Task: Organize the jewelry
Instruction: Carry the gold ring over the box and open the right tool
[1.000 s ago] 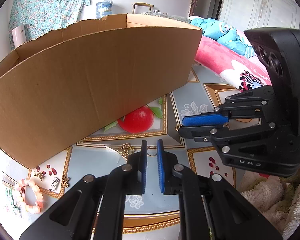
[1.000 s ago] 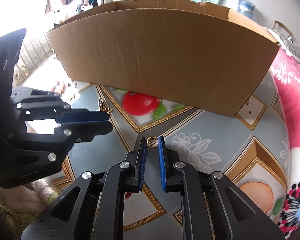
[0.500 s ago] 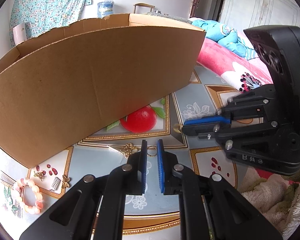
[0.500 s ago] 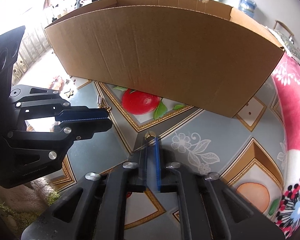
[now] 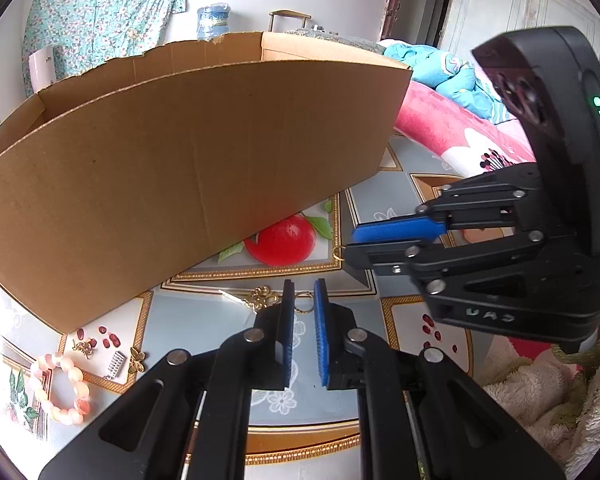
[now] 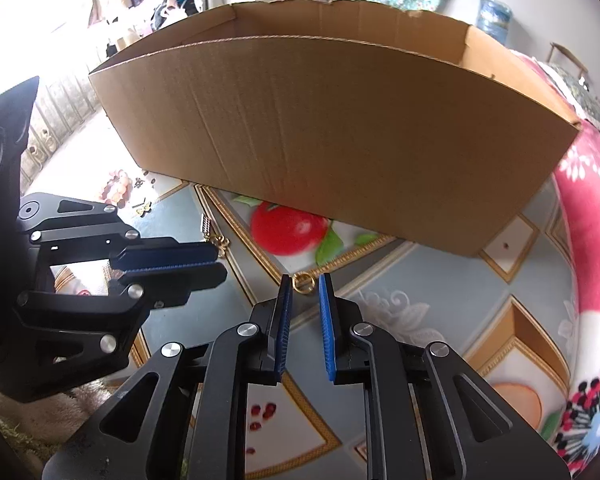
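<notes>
While both grippers point down at the patterned tablecloth (image 6: 440,280), the holdings stand as follows.

Gold ring: a small, thin loop of bright yellow metal (image 6: 304,282), lying flat on the cloth just beyond the right gripper's tips, on the gold border below the printed red apple (image 6: 288,230). In the left wrist view it shows as a glint at the tip of the right gripper (image 5: 337,253).

Second ring: a thin loop (image 5: 303,303) on the cloth, seen in the gap at the left gripper's tips; whether the pads touch it cannot be told.

Right gripper (image 6: 304,292): jaws opening, blue pads apart, with the gold ring just ahead of the gap and not pressed by either pad.

Left gripper (image 5: 302,296): blue pads drawn close with a narrow gap left between them.

Gold ornament: a small filigree piece (image 5: 262,296) just left of the left gripper's tips.

Bead bracelet: pale pink and coral beads in a ring (image 5: 60,388), at the cloth's left edge, well apart from both grippers.

Small pieces: a gold butterfly charm (image 5: 137,358), a silver comb-like clip (image 5: 116,364) and a gold tangle (image 5: 83,347), near the bracelet.

Cardboard box (image 5: 188,168): plain brown, open-topped, standing behind all of the jewelry.
</notes>
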`<state>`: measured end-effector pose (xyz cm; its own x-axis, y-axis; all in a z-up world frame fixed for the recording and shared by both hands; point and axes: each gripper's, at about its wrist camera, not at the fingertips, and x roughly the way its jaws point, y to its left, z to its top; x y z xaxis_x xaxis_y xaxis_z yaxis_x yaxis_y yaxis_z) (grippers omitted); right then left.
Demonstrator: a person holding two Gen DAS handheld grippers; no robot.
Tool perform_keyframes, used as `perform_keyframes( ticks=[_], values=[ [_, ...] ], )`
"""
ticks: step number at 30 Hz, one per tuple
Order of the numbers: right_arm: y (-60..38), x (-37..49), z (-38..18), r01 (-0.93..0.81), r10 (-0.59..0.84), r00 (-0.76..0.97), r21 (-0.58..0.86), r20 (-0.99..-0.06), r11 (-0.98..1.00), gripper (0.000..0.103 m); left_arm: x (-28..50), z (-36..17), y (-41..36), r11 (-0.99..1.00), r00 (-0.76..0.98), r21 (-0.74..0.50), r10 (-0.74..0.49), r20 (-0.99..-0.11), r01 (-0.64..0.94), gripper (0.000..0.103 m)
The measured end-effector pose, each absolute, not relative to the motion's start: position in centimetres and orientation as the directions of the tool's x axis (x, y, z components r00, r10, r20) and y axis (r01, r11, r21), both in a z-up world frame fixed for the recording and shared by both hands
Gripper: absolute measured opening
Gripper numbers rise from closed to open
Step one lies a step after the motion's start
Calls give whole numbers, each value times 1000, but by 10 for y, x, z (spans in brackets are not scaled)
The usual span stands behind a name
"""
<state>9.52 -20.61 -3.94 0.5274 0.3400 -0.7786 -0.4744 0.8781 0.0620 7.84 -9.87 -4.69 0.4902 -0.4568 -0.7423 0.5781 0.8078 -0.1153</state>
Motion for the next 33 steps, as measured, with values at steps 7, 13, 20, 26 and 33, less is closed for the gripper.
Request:
perform_keyframes(
  ticks=[7, 13, 20, 26, 33],
  values=[
    [-194, 107, -44, -491, 324, 526, 30, -787, 870, 12, 79, -48, -96, 810, 488, -124, -459, -743, 574, 9],
    [-194, 102, -44, -488, 324, 534, 29, -781, 873, 8, 79, -49, -94, 812, 491, -129, -462, -739, 569, 9],
    [-196, 94, -42, -485, 329, 545, 31, -771, 874, 8, 76, -43, -92, 814, 505, -123, -462, -729, 567, 9],
    [-204, 74, -13, -490, 363, 588, 39, -723, 871, 8, 64, -17, -87, 807, 542, -103, -479, -690, 581, 9],
    [-223, 63, 68, -556, 491, 658, 71, -571, 828, 8, 58, 51, -74, 787, 636, -40, -527, -563, 616, 9]
  ],
)
